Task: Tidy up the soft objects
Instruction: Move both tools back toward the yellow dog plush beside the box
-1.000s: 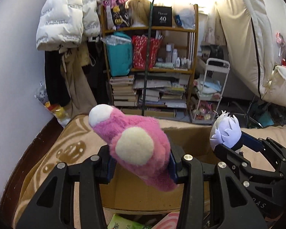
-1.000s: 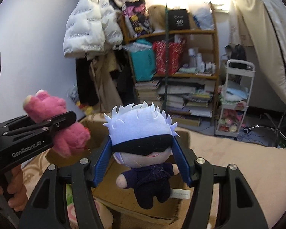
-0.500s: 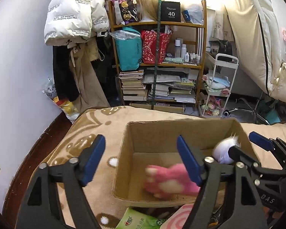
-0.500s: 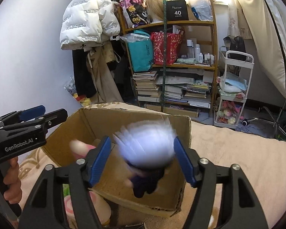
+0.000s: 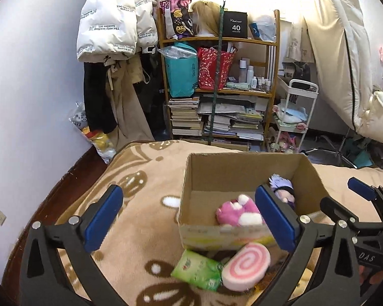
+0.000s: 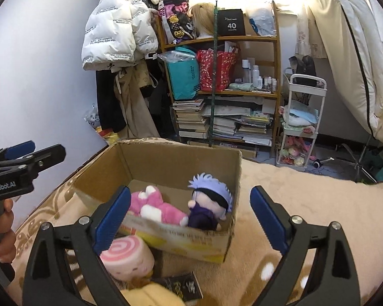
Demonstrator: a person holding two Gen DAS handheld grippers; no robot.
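Both tools hang empty above the blanket-covered bed: the left hand-held gripper has its blue pads spread wide apart, and the right hand-held gripper is just as wide open, gripping nothing. The cardboard box sits on the bed with the pink plush and the white-haired doll lying side by side on its floor, touching. Outside, against the box's near wall, lies the pink swirl-roll plush, with a green tissue pack just beside it and a yellow plush at the bottom edge of the right view

The roll looks light and squashy, so it should cave in under the pads rather than slip; a grip across its round middle, pads on the curved sides rather than the flat swirl faces, seems safest. The tissue pack's film wrapper is likely slicker, so it is better pinched across its narrow width. Nothing here looks fragile
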